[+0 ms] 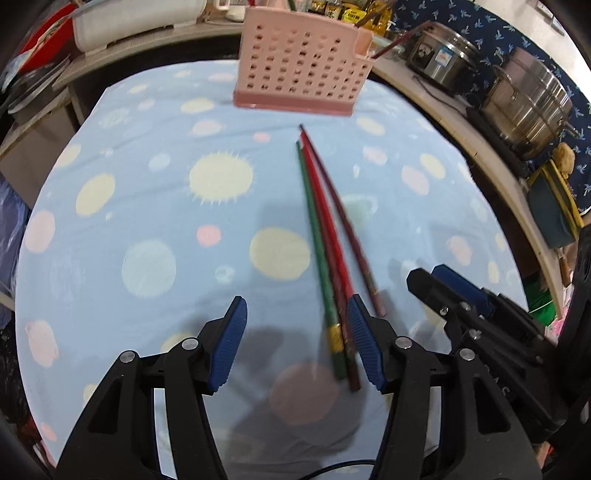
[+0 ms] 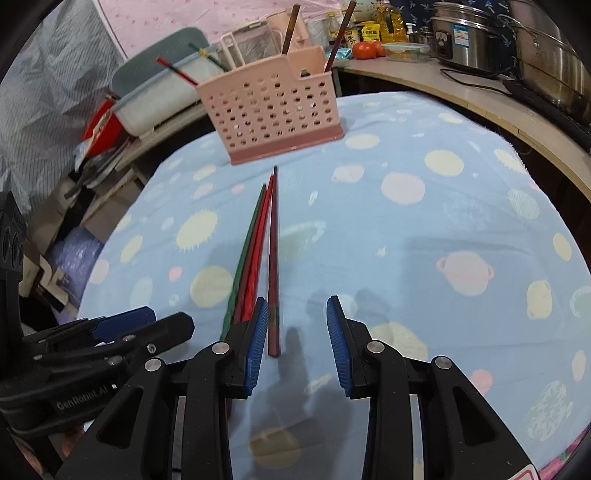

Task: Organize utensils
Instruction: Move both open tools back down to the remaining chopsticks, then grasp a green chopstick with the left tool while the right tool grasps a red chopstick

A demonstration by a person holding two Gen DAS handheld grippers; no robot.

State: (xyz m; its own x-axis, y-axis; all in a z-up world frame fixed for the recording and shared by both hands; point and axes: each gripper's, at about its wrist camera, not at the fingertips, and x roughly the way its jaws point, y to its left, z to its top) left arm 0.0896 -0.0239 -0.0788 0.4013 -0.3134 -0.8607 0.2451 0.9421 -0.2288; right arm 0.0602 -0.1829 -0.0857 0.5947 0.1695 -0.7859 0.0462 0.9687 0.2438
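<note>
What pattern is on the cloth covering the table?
Light blue cloth with pastel planets and suns; clearest in the right wrist view.

Blue planet-print cloth (image 1: 147,177), steel pots (image 1: 532,96), tomatoes (image 2: 365,50), oil bottle (image 2: 388,22)

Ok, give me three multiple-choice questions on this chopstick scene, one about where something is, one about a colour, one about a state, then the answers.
1. Where do the loose chopsticks lie?
A. On the spotted blue cloth, in front of the pink holder
B. Inside a steel pot
C. On the wooden counter

2. What colour is the leftmost loose chopstick?
A. Yellow
B. Green
C. White

3. What state is the right gripper in?
A. Shut on a chopstick
B. Holding the holder
C. Open, gripping nothing

Answers: 1 A, the chopsticks rest on the cloth with tips toward the holder. 2 B, its shaft is green beside a red one. 3 C, bare cloth shows between its blue pads.
</note>
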